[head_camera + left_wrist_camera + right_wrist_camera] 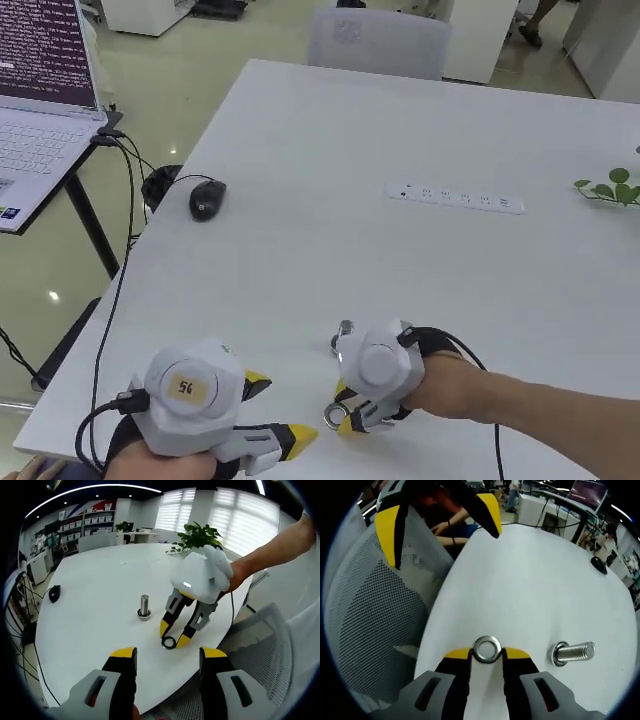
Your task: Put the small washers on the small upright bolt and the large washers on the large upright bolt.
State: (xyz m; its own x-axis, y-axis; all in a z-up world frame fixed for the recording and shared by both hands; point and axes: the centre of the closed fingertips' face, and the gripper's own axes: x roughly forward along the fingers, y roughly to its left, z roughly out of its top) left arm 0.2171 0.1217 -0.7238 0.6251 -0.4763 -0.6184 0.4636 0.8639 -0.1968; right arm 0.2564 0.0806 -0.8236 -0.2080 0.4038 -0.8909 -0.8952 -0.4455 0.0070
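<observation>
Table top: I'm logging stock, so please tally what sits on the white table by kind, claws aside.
Washer: 1, in the right claw
Upright bolt: 1
Mouse: 1
Power strip: 1
Plant: 1
Total: 5
The ring at the bolt's foot is too unclear to count.

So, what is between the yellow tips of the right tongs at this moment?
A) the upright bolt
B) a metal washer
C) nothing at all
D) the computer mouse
B: in the right gripper view, a ring-shaped washer sits pinched between the two yellow tips of the right tongs, while the bolt stands apart beside it.
</observation>
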